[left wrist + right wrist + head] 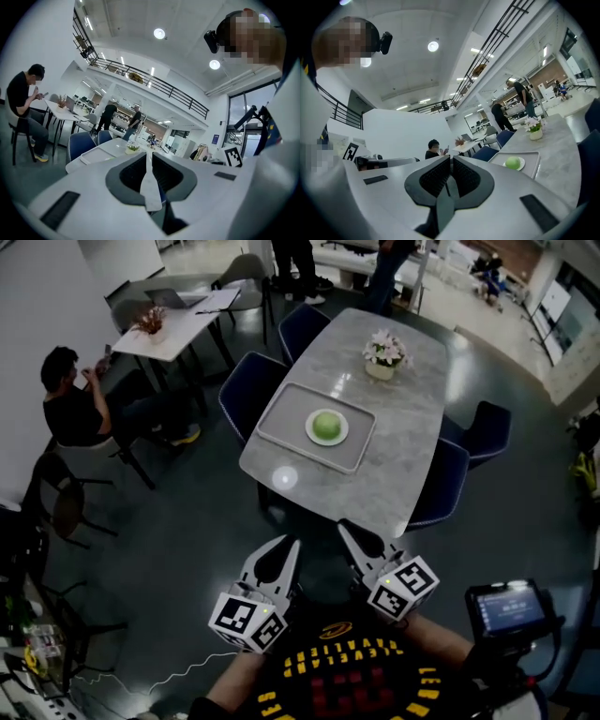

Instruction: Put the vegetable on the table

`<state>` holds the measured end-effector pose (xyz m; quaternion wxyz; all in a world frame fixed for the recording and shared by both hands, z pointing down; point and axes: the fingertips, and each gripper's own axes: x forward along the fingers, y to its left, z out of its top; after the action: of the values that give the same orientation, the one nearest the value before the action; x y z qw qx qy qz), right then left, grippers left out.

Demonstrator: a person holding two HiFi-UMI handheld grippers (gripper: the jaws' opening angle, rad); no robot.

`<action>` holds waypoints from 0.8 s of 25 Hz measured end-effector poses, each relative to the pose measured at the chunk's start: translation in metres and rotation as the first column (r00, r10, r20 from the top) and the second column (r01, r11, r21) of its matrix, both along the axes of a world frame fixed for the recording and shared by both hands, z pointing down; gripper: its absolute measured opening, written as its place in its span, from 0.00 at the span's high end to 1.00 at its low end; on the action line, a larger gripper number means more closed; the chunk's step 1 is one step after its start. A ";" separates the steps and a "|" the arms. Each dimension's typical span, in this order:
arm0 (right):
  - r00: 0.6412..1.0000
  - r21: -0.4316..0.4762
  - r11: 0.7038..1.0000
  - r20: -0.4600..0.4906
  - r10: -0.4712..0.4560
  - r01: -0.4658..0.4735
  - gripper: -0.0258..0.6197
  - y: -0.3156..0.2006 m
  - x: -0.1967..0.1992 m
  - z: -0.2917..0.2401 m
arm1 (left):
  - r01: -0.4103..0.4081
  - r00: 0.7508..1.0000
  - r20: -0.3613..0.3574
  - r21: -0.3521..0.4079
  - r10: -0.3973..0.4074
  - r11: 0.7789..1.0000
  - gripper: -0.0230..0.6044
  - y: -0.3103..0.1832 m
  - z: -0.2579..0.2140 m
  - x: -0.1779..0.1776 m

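A round green vegetable (pixel 326 425) sits on a small white plate, which rests in a grey tray (pixel 281 423) on the marble-topped table (pixel 403 456). Both grippers are held close to the person's body, short of the table's near edge. The left gripper (pixel 284 545) is shut and holds nothing, and so is the right gripper (pixel 349 529). Past the shut right gripper (pixel 451 161), the right gripper view shows the vegetable (pixel 513 162) in the tray (pixel 534 161), ahead and to the right. Beyond the shut left gripper (pixel 149 157), the left gripper view shows only the tray's edge (pixel 96 157).
A pot of flowers (pixel 384 354) stands at the table's far end. Dark blue chairs (pixel 251 381) (pixel 448 479) ring the table. A seated person (pixel 70 399) is at the left beside a white table (pixel 173 320). People stand at the far end of the room.
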<state>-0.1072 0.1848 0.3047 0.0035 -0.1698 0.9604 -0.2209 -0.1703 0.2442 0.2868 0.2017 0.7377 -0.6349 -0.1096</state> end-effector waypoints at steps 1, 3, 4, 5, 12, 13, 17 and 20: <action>1.000 0.000 1.000 -0.002 0.024 -0.024 0.95 -0.005 -0.006 0.000 | -0.018 1.000 -0.001 -0.004 0.018 1.000 0.92 -0.005 0.001 -0.009; 0.998 -0.008 0.998 -0.009 0.068 -0.069 0.95 -0.014 -0.013 0.002 | -0.054 0.999 -0.004 -0.014 0.054 0.998 0.92 -0.014 0.005 -0.021; 0.996 -0.014 0.996 -0.013 0.091 -0.091 0.95 -0.019 -0.015 0.003 | -0.070 0.998 -0.007 -0.018 0.070 0.997 0.92 -0.020 0.007 -0.026; 0.993 -0.018 0.993 -0.017 0.113 -0.113 0.95 -0.025 -0.015 0.004 | -0.086 0.996 -0.011 -0.022 0.085 0.996 0.92 -0.026 0.008 -0.031; 0.970 -0.059 0.969 -0.022 0.240 -0.241 0.90 -0.082 -0.008 0.016 | -0.173 0.985 -0.017 -0.027 0.173 0.985 0.92 -0.087 0.019 -0.042; 0.968 -0.072 0.965 -0.021 0.250 -0.251 0.90 -0.092 -0.008 0.021 | -0.181 0.983 -0.018 -0.040 0.180 0.983 0.92 -0.096 0.022 -0.042; 0.962 -0.123 0.955 0.008 0.273 -0.270 0.90 -0.137 -0.014 0.035 | -0.196 0.981 -0.011 -0.081 0.195 0.977 0.92 -0.138 0.030 -0.047; 0.962 -0.143 0.954 0.030 0.270 -0.264 0.90 -0.171 -0.019 0.034 | -0.196 0.980 0.001 -0.101 0.197 0.975 0.92 -0.172 0.030 -0.051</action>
<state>-0.1266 0.0138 0.3389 0.0455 -0.2923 0.9108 -0.2881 -0.2215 0.0726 0.3169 0.2451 0.7862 -0.5648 -0.0530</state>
